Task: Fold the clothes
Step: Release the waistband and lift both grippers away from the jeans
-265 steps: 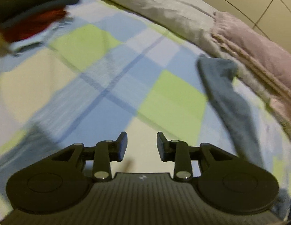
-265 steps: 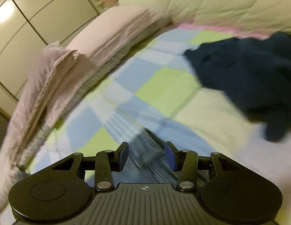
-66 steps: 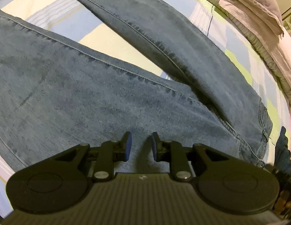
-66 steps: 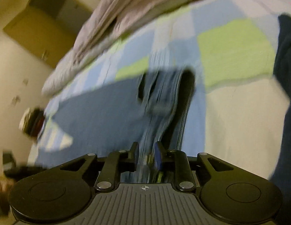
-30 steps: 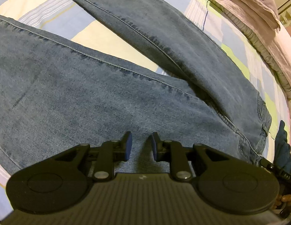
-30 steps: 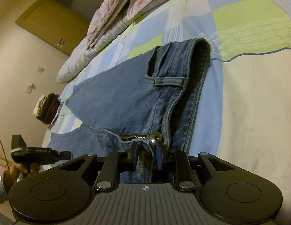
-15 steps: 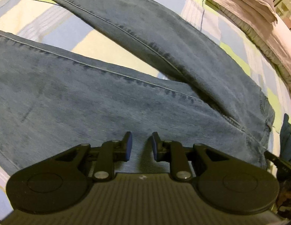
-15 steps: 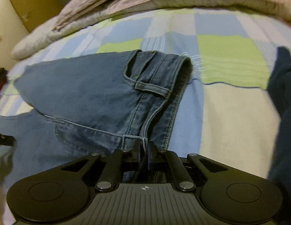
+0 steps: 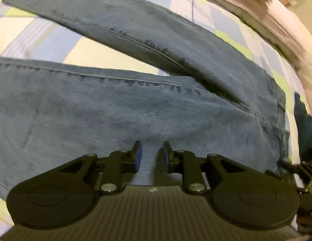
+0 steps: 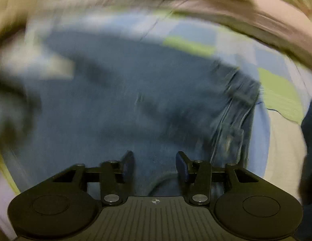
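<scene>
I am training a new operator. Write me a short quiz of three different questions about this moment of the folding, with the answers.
1. True or false: the right gripper is clamped on the waistband of the blue denim jeans.
2. Multiple choice: the legs of the jeans lie (A) stacked one on the other, (B) spread apart with the blue, green and cream checked bedsheet showing between them, (C) rolled up.
3. Fill in: the left gripper holds ____ between its fingers.

Key: 1 false, its jaws are open over the denim. 2 B. 3 nothing; its jaws stand apart just above the jeans.

Checked bedsheet, pink quilt, dark garment.
</scene>
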### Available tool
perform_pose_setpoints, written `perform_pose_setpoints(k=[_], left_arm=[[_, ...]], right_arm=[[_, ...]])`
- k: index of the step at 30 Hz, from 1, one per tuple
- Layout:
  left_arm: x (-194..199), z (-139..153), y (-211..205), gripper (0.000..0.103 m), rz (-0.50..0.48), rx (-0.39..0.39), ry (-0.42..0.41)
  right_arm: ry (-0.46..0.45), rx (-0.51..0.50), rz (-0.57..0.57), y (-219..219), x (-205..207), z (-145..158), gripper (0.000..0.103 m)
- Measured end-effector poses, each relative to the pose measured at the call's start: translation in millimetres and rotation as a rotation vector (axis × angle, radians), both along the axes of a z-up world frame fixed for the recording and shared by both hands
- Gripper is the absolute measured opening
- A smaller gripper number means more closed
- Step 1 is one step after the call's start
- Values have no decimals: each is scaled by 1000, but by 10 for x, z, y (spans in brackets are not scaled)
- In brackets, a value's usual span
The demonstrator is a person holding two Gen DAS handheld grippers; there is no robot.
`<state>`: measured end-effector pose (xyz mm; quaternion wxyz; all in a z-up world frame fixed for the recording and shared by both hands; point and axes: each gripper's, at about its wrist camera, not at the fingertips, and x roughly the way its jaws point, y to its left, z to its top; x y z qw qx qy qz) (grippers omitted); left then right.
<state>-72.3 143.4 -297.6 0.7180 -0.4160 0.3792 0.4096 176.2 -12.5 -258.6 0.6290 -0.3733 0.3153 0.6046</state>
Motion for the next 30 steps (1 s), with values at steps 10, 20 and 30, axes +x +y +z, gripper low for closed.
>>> perform_pose_setpoints(k=[10,20,30], left_arm=[[-1303,44,111,18,34,81,97],[-2421,113,279,9,115,3,148],[-2361,1329,-66,28,46,6,176]], right_arm=[[24,-8,-244,-256,-262,239,24],[78,-166,-604,-568,-670,149,28],[285,-119,-604,-707,-1350,1186,71]])
